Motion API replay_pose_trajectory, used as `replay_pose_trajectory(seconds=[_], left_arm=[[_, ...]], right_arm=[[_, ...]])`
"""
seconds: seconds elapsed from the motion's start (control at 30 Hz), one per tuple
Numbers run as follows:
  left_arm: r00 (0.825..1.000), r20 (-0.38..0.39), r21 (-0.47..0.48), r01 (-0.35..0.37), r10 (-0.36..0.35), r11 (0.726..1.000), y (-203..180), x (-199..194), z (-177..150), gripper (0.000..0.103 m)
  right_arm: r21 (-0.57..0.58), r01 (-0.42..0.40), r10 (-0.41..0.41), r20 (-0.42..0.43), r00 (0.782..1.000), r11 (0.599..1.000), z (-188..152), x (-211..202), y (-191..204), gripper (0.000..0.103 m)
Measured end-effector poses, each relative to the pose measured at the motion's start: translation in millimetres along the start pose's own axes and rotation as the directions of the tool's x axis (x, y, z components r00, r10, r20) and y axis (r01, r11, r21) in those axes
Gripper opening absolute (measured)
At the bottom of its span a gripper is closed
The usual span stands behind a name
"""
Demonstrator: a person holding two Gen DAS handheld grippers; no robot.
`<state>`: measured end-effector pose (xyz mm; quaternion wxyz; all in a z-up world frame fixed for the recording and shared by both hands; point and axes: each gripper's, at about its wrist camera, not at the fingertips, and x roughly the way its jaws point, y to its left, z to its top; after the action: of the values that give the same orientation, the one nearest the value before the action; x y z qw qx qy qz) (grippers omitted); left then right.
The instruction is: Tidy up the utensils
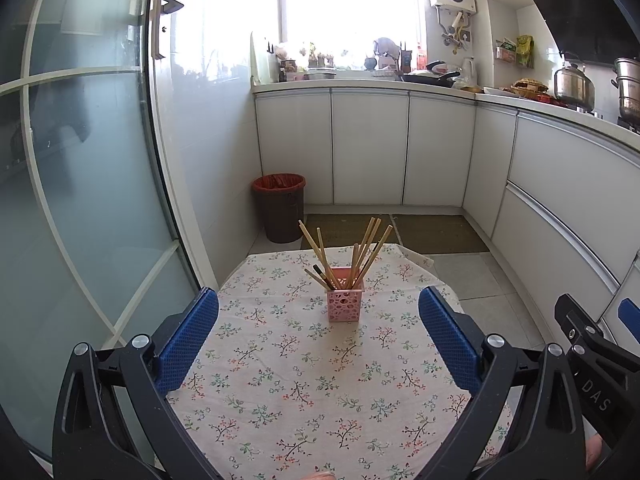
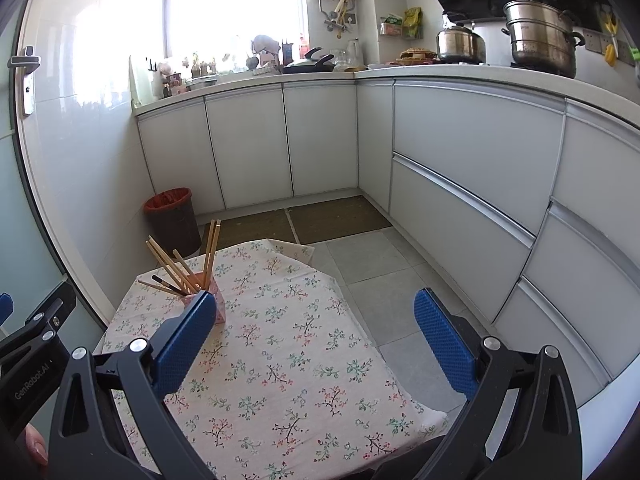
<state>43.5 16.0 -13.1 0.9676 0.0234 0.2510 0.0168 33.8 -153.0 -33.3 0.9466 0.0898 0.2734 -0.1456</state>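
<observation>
A pink perforated holder (image 1: 345,301) stands on the floral tablecloth (image 1: 288,380) and holds several wooden chopsticks (image 1: 366,250) that fan out upward. My left gripper (image 1: 319,312) is open and empty, its blue pads wide apart just in front of the holder. In the right wrist view the holder (image 2: 218,302) sits at the left, partly hidden behind my left pad, with the chopsticks (image 2: 176,266) above it. My right gripper (image 2: 316,316) is open and empty, above the cloth (image 2: 280,360) to the right of the holder.
A brown bin with a red liner (image 1: 280,206) stands on the floor beyond the table by the wall. White cabinets (image 1: 368,148) run along the back and right. A glass door (image 1: 80,200) is on the left. The grey tiled floor (image 2: 372,264) lies to the table's right.
</observation>
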Motion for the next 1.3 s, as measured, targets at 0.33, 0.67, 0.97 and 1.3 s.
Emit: replay_pose_trajectory(seconds=[0.33,0.67,0.97,1.3], left_arm=[[1.000,-0.002,0.000,0.000,0.000,1.000,0.4,-0.7,-0.9,0.096],[1.000,-0.011,0.006,-0.002,0.003,1.000,0.2,2.4,-0.7,0.096],[1.000,-0.016,0.003,-0.008,0.008,1.000,-0.3,1.8,-0.3,0.096],[0.999,-0.020,-0.021,0.043,-0.043,0.999,1.0,3.4,-2.9,0.096]], right_arm=[[0.001,-0.002,0.002,-0.004,1.000,1.000,0.1,-0.1,-0.7,0.097],[0.002,-0.004,0.004,-0.008,1.000,1.000,-0.7,0.3,-1.7,0.097],[0.005,-0.006,0.006,-0.011,1.000,1.000,-0.4,1.4,-1.4,0.097],[0.005,-0.011,0.011,-0.016,1.000,1.000,-2.5,2.8,-1.7,0.097]])
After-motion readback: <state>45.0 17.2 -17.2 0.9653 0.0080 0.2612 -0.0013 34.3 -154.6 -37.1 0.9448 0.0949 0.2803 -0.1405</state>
